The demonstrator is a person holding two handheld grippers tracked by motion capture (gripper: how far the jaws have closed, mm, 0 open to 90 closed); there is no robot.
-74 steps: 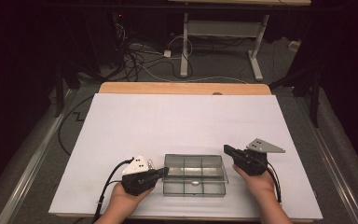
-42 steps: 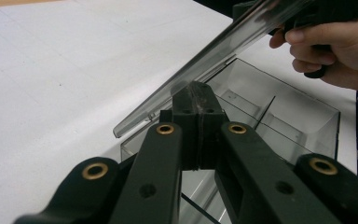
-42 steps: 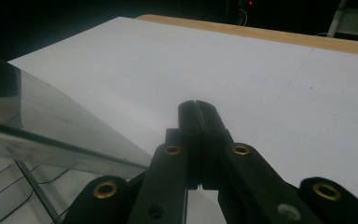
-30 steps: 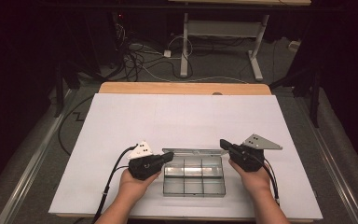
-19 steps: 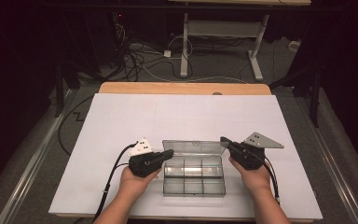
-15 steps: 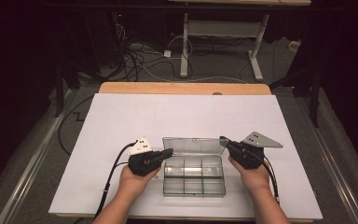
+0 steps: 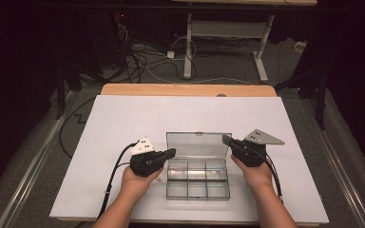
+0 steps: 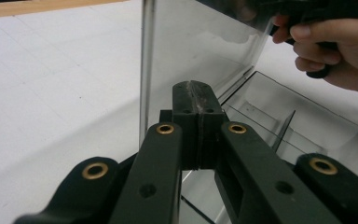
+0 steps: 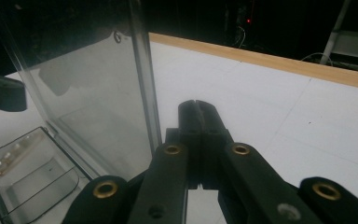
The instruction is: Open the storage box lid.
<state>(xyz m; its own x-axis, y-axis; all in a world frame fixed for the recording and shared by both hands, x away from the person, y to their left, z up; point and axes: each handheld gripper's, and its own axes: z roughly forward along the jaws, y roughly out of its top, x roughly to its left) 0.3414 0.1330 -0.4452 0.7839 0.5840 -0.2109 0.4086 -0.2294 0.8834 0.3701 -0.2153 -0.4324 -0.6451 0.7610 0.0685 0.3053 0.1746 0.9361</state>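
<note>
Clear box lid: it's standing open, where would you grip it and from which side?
Probably the free top edge of the lid, near a corner, coming from above or from the end. It stands upright as one thin flat panel, hinged along the back of the compartment box, so jaws can straddle that edge. Both the left gripper and the right gripper are shut beside it; either must open first.

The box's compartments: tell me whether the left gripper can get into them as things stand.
Probably yes. The lid stands raised at the back, so the clear box is open from above, and the left gripper, jaws shut, sits right at its left edge with nothing between.
</note>
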